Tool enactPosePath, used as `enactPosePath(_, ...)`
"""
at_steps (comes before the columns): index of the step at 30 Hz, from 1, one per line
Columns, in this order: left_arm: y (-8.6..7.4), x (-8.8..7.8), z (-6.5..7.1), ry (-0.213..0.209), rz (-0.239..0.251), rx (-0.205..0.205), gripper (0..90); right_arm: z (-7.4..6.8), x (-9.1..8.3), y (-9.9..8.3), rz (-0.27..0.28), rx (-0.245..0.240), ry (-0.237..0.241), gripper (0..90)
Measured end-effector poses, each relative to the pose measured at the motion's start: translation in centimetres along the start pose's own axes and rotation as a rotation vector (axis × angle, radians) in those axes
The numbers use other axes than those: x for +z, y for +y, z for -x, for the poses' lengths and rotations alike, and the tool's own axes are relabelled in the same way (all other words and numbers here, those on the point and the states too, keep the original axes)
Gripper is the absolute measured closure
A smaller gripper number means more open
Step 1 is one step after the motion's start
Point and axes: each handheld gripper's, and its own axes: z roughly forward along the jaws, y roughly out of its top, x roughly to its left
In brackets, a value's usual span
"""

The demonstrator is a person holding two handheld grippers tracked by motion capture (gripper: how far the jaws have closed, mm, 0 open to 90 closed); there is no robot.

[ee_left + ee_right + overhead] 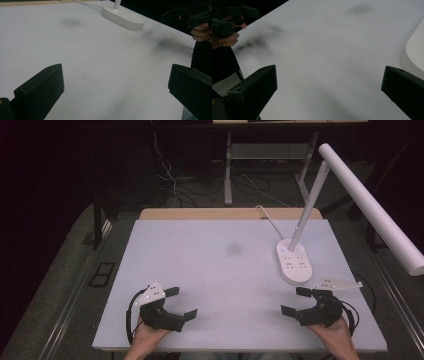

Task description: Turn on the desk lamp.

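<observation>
Smooth white oval lamp base (pixel 294 262); left gripper (pixel 181 303), right gripper (pixel 295 300): black jaws agape, seemingly empty.

A matt white sheet, smooth and paper-like, is seen covering the table (pixel 200 270), with faint grey smudges marking it at centre frame in the high view. A strip of pale wood is left exposed along the far edge (pixel 200 213) at upper centre. The desk lamp (pixel 295 262), at right of the frame, is finished in smooth white plastic with a soft satin sheen on its oval base and tubular head. The left gripper (pixel 181 302) and right gripper (pixel 294 300), at lower frame, are formed of matt black plastic, each topped by a dull grey plate.
</observation>
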Motion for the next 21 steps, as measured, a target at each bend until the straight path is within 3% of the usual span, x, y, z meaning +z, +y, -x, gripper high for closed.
enactPosePath(21,-0.05,0.13,-0.03,-0.008,-0.012,0.001,0.0,0.27,-0.30,0.00,-0.025,0.013,0.013,0.2)
